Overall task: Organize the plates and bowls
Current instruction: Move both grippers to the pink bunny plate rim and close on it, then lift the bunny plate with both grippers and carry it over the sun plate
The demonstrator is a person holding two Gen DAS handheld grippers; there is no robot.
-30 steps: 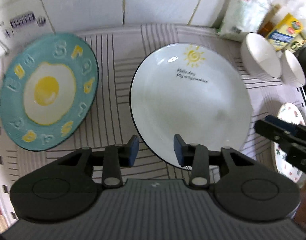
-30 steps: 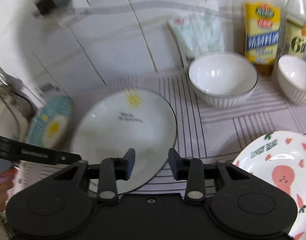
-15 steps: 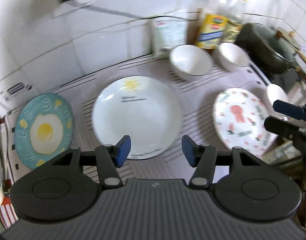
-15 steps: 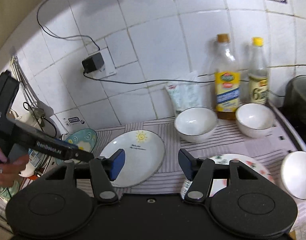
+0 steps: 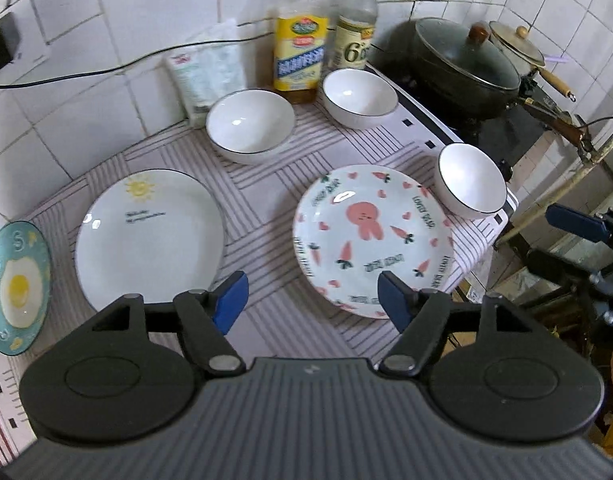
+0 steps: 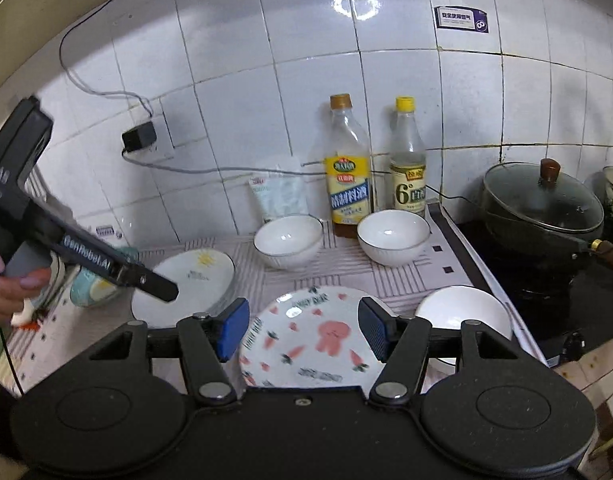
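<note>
On the striped mat lie a white sun plate (image 5: pixel 148 236) (image 6: pixel 190 284), a rabbit-and-carrot plate (image 5: pixel 370 236) (image 6: pixel 314 340) and a teal fried-egg plate (image 5: pixel 16 284) at the far left. Three white bowls stand there: one at the back middle (image 5: pixel 250 124) (image 6: pixel 288 240), one at the back right (image 5: pixel 360 96) (image 6: pixel 393 236), one at the right edge (image 5: pixel 470 184) (image 6: pixel 462 312). My left gripper (image 5: pixel 312 300) is open and empty, held above the mat's front edge. My right gripper (image 6: pixel 302 328) is open and empty above the rabbit plate.
Two bottles (image 5: pixel 302 40) (image 6: pixel 348 176) and a white packet (image 5: pixel 206 72) stand against the tiled wall. A lidded dark pot (image 5: pixel 462 64) (image 6: pixel 542 204) sits on the stove at the right. A cable runs along the wall.
Both grippers have pulled back and up from the sun plate and opened wider. The views now take in the whole counter.
</note>
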